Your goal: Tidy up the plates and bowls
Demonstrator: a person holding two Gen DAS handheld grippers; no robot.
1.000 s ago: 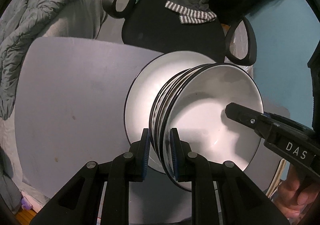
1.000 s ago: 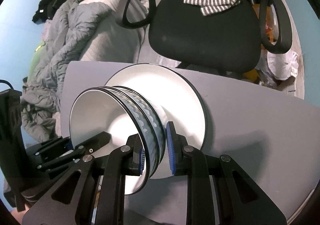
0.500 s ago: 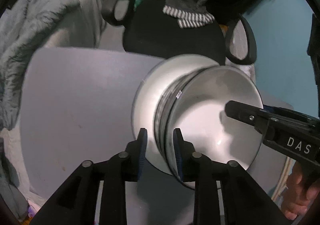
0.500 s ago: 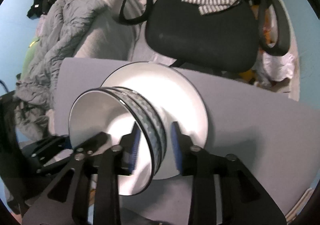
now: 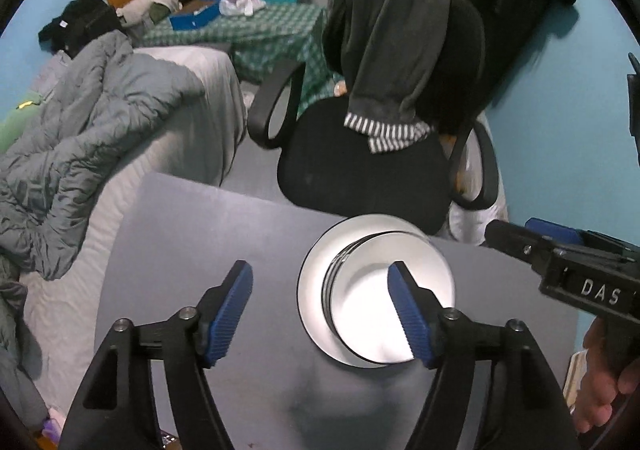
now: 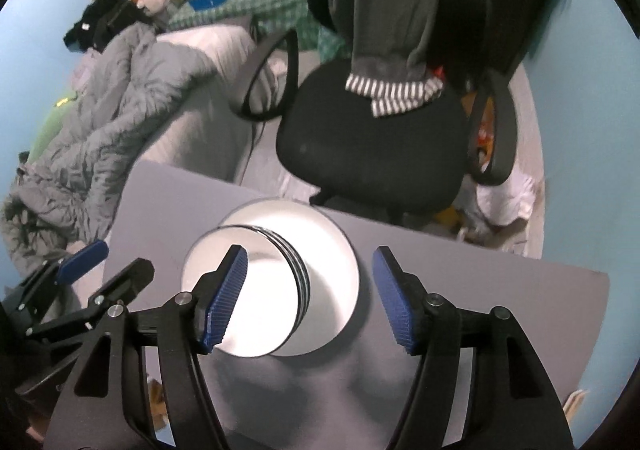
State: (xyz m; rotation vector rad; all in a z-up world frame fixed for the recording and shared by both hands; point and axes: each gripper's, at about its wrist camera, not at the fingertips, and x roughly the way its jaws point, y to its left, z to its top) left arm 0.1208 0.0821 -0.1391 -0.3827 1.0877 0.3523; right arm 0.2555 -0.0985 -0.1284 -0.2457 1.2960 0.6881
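Bowls (image 5: 372, 310), white with dark rims, are seen nested in a stack, mouths facing up, standing on a larger white plate (image 5: 312, 282) with a dark rim. The plate lies flat on the grey table (image 5: 192, 250), close to the far edge, in front of a black office chair (image 5: 360, 166). The stack is set off-centre on the plate, toward its near side. Three or four rims are counted in the stack, though glare on the glaze leaves the exact count uncertain. Nothing is seen inside the top bowl. The stack's axis runs vertical.

The left gripper (image 5: 320, 310) is held above the crockery, its blue-padded jaws opening and already wide apart, with nothing gripped; the bowls are seen beyond the right-hand pad, not pressed by it. The right gripper (image 6: 308, 294) is likewise held above, its jaws opening wide, the stack visible between the pads in the right wrist view but untouched. A hand (image 5: 604, 382) is noted on the right gripper's handle in the left wrist view.

A dark garment with a striped cuff (image 5: 392, 134) is draped over the chair. A grey quilt (image 5: 92, 122) lies on a bed left of the table.
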